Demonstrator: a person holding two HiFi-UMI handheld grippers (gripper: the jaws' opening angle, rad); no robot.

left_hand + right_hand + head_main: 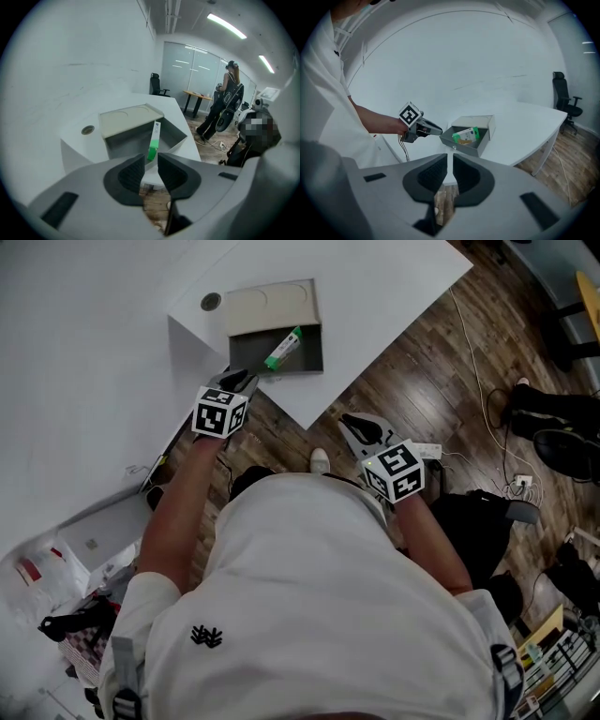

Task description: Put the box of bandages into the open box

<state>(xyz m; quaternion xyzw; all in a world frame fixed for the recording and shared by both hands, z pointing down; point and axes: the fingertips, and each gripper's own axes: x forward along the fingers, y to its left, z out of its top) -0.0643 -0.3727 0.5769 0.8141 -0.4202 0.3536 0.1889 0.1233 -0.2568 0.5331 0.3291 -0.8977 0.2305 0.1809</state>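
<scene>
The green and white box of bandages [281, 350] [153, 140] [466, 135] leans inside the grey open box [311, 364] [124, 140] [464, 148], whose beige lid [272, 306] stands folded back. The open box sits near the corner of the white table [375, 287]. My left gripper [246, 381] [151, 164] [433, 130] hovers just off the open box's near left corner, jaws apart with nothing between them. My right gripper [356, 425] [450, 164] hangs over the wooden floor to the right of the table corner, jaws a narrow gap apart and empty.
A round cable hole [211, 302] lies left of the lid. Cables and a power strip [427, 451] trail over the floor [441, 381]. Dark bags [553, 427] sit at the right. A person [227, 103] stands across the room, and an office chair [563, 93] is by the wall.
</scene>
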